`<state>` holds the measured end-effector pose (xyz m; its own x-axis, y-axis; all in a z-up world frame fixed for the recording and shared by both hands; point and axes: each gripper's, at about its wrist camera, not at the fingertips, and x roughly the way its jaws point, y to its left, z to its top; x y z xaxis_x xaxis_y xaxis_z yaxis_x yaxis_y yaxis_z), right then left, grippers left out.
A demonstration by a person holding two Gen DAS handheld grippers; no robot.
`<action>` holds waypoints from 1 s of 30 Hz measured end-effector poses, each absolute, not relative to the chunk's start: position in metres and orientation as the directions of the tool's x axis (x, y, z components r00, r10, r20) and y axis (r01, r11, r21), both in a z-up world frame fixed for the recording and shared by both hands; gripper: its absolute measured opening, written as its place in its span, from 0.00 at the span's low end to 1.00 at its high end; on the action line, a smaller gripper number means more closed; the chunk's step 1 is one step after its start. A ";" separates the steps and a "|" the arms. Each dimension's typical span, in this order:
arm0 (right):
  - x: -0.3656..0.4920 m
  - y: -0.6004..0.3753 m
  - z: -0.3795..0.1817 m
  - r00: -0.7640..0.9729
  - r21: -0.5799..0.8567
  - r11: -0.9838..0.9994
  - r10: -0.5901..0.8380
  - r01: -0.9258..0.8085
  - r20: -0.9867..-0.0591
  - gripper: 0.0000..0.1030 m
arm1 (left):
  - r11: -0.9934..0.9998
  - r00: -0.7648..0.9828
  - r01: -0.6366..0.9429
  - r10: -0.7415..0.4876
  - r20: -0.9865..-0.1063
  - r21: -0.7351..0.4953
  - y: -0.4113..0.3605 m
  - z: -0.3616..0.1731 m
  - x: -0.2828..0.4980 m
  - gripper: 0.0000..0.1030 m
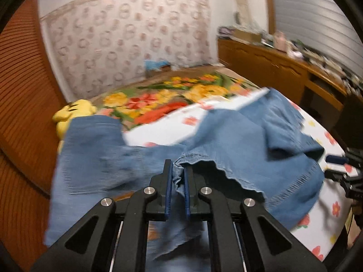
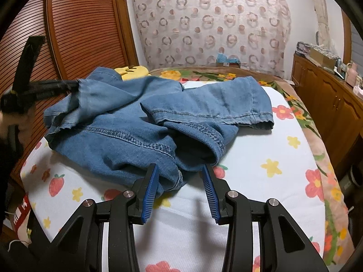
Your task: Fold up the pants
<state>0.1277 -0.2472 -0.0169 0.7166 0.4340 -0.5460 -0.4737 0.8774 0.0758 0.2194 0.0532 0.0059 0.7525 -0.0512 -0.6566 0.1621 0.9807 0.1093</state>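
Note:
Blue denim pants [image 2: 140, 113] lie crumpled on a white floral sheet [image 2: 261, 158] on the bed. My left gripper [image 1: 177, 170] is shut on an edge of the pants [image 1: 226, 140] and lifts it off the bed; it also shows in the right wrist view [image 2: 74, 83] at the pants' far left. My right gripper [image 2: 180, 170] is open, its blue pads on either side of the near edge of the pants, touching the fabric. It shows in the left wrist view [image 1: 335, 163] at the right edge.
A yellow plush toy [image 1: 72, 113] lies by the wooden slatted wardrobe [image 2: 79, 22] on the left. A flowered blanket [image 1: 170, 95] covers the far bed. A wooden cabinet [image 2: 329, 104] with clutter runs along the right. A patterned curtain [image 2: 215, 22] hangs behind.

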 end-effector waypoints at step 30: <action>0.150 -0.206 -0.009 0.662 0.062 0.841 0.467 -0.538 -0.586 0.40 | 0.995 0.782 0.101 -0.092 -0.616 -0.020 0.098 -0.013 0.142 0.46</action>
<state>0.1499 -0.2061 -0.0087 0.6624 0.4670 -0.5858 -0.5377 0.8409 0.0624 0.1424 0.0982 -0.0133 0.7821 -0.0917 -0.6163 0.1013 0.9947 -0.0195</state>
